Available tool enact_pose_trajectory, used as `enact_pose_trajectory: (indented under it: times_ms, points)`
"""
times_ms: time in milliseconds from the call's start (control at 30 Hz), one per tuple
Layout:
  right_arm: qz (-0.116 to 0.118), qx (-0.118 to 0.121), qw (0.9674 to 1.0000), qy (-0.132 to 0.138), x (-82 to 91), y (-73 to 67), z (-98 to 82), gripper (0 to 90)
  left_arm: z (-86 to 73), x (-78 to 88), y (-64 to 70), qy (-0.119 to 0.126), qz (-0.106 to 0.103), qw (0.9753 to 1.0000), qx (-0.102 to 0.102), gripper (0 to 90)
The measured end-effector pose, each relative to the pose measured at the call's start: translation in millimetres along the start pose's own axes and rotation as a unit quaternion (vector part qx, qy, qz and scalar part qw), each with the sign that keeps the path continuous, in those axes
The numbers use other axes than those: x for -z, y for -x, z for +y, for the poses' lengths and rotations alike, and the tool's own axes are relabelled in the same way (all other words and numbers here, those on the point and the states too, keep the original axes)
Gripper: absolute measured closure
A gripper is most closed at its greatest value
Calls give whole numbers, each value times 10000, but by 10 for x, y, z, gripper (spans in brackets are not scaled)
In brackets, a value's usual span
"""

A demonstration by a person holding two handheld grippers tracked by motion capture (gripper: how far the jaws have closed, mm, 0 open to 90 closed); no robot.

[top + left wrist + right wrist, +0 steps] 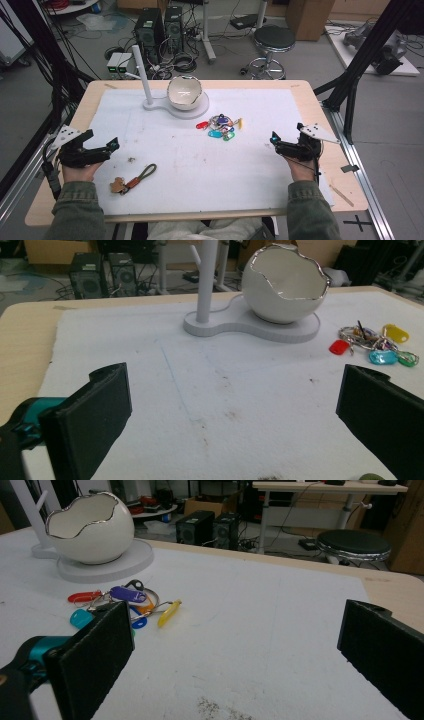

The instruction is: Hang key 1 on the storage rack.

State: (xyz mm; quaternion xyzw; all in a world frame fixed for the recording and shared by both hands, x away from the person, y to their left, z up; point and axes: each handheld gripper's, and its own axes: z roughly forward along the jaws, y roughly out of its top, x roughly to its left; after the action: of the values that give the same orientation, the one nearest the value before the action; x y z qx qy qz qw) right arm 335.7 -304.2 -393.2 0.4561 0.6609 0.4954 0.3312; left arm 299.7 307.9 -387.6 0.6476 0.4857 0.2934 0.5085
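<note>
Both fingers released, nothing grasped: colourful plastic key-tag bunch mid-bench, brown leather strap keyring near front-left edge, both untouched.

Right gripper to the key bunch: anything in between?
Nothing. In the high view, only bare white mat separates the open right gripper from the key bunch; the right gripper view agrees.

High view overhead; tongs views low, sharing the bowl.
</note>
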Motion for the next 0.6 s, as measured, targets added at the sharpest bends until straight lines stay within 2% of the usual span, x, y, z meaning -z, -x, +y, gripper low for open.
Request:
enact_pose_trajectory:
  times_ms: [333,600]
  points:
    - [52,1,10000,-45,-15,-1,-9,6,1,-33,87,-117,-182,9997,-121,18]
    - [68,27,10000,-45,-25,0,-14,6,-9,-69,168,-270,-388,9985,-269,18]
